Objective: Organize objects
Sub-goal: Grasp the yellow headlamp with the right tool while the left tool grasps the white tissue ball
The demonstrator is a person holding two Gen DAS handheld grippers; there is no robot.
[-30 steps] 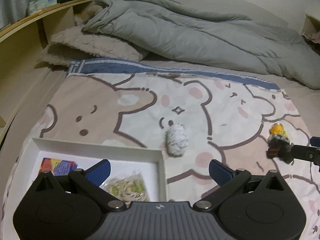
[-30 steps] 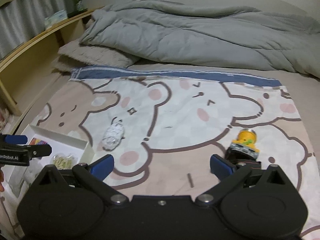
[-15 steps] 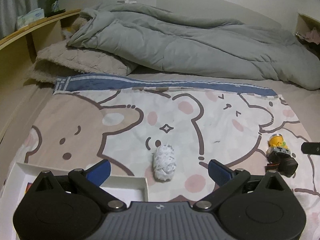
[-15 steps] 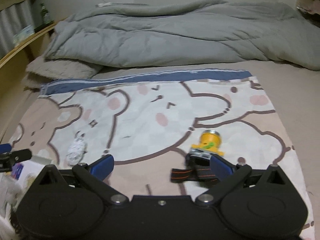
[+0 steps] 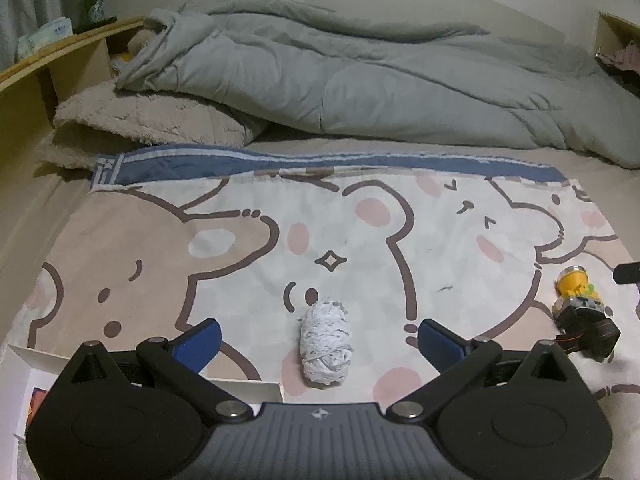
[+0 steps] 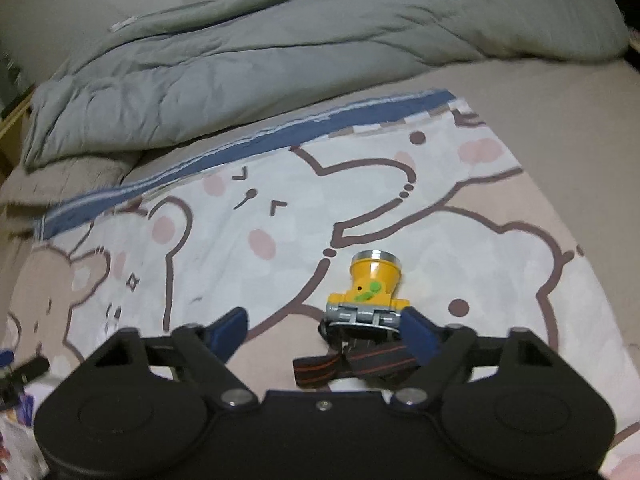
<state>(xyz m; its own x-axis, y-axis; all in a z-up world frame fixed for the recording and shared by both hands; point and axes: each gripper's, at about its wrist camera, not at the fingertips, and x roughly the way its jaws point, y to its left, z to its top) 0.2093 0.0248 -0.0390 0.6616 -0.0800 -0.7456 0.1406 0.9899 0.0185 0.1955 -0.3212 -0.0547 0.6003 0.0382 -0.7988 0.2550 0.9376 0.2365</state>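
Note:
A white yarn ball point(image 5: 326, 354) lies on the bear-print cloth point(image 5: 360, 240), between the blue pads of my open left gripper point(image 5: 318, 340) and touching neither. A yellow headlamp point(image 6: 374, 284) with a black strap point(image 6: 356, 364) lies on the cloth point(image 6: 280, 208) in the right wrist view. My right gripper point(image 6: 324, 328) is around its grey base and its jaws are closing. The right pad is at the base's edge and the left pad stands well apart. The headlamp point(image 5: 580, 312) also shows at the far right of the left wrist view.
A white box point(image 5: 24, 360) sits at the cloth's near left corner, partly hidden by my left gripper. A grey duvet point(image 5: 360, 80) and a beige fleece blanket point(image 5: 140, 128) fill the far side of the bed. A wooden shelf point(image 5: 60, 48) holds a green bottle point(image 5: 92, 4).
My left gripper has moved right, from over the white box to the yarn ball. My right gripper has moved right and rolled, the headlamp now sits between its fingers, and its jaws have narrowed.

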